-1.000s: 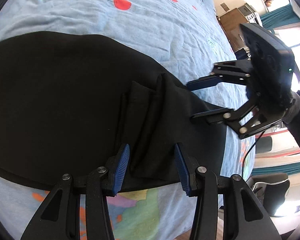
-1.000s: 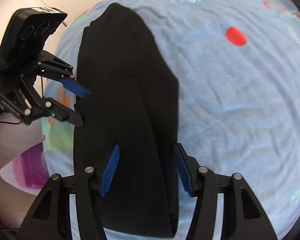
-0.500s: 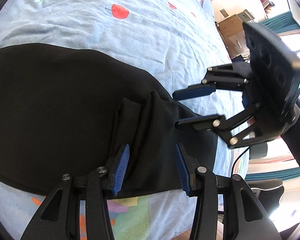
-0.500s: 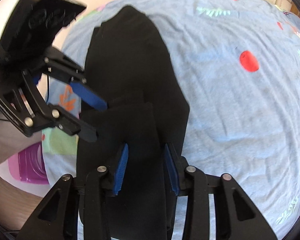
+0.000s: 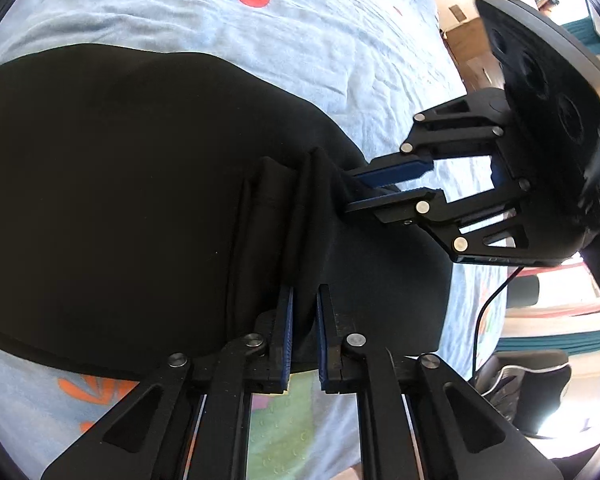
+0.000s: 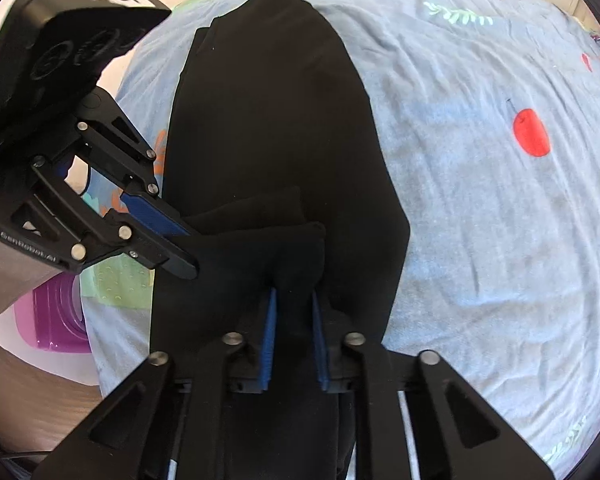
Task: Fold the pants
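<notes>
Pinching black pants (image 5: 120, 184), left gripper (image 5: 304, 300), right gripper (image 6: 294, 300)

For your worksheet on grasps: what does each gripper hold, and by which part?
Both the left gripper and right gripper pinch the black pants at a bunched fold near one end.

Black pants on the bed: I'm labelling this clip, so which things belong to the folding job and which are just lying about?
Job:
- black pants
- left gripper, shut on the pants
- right gripper, shut on the pants

Lying about:
- blue printed bedsheet
- purple container beside the bed
- office chair
</notes>
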